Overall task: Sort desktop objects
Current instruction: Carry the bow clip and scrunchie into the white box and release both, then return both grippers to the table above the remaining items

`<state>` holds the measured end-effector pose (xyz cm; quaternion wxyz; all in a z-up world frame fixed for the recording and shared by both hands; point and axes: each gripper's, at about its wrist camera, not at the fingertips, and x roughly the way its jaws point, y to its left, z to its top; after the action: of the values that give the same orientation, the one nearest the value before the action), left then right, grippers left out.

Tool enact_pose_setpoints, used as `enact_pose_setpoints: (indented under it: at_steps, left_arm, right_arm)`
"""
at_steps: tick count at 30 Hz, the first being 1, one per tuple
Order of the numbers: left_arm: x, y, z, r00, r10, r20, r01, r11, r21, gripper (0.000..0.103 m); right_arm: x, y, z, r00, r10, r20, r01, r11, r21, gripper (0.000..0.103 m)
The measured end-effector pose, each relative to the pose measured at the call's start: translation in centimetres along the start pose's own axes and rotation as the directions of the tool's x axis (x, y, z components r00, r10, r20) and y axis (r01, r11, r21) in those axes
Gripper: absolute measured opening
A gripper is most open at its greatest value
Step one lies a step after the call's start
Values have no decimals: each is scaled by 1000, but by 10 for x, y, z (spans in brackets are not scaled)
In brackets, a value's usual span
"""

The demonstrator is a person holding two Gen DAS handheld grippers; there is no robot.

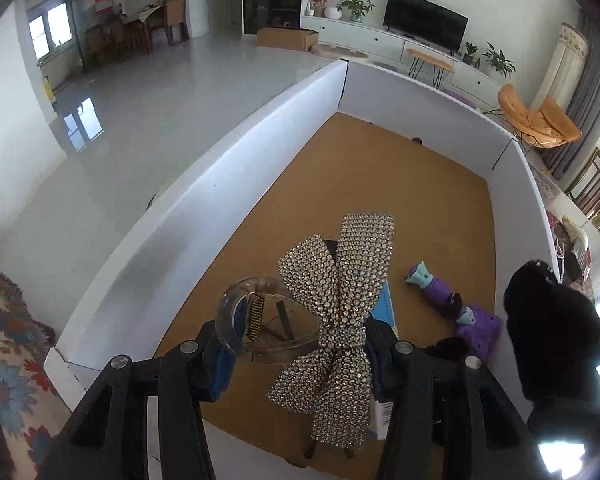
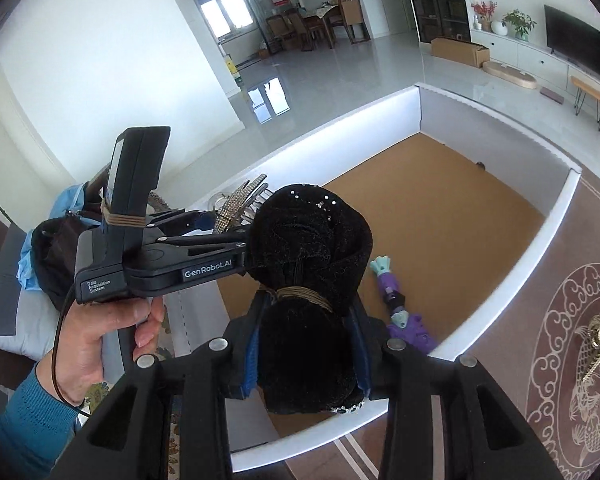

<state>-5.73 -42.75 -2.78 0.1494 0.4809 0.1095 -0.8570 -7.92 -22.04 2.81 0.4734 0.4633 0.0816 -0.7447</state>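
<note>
You have both loads carried over the white-walled tray [image 1: 204, 216], presumably for dropping in: your left claw [image 1: 296, 344] is clamped on the rhinestone bow clip [image 1: 336, 320], your right claw [image 2: 306, 344] on the black velvet bow [image 2: 308, 272].

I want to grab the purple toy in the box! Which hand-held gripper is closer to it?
Probably right. The right hand-held gripper, clamping a black fabric bow, hangs just beside the purple toy; the left hand-held gripper, holding a rhinestone bow clip, is farther over.
</note>
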Motion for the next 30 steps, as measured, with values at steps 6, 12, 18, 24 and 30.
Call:
enact_pose_setpoints:
  at_steps: [6,12,18,24,30]
  left_arm:
    - [0,8,-8,998,50,34,-48,996,-74,83]
    - [-37,-28,-11,986,-43,161,58,995,-87,84]
    - [-82,-133,-34,942,-251,223,232,967,108,87]
    - [-88,-264,-80,884,-454,111,410,867,283,102]
    - [-28,-374,-124,918,-396,-20,374,848,375,102]
  right_arm:
    - [41,13,-20,992,91,-88,-91,996,9,79]
    - [-35,-25,-31,990,24,136,-27,999,24,99]
    - [-99,-135,-110,904,-362,227,334,930,154,103]
    - [-149,-261,-244,774,-633,-8,598,727,338,103]
    - [-201,-306,-312,727,-682,-82,632,618,467,103]
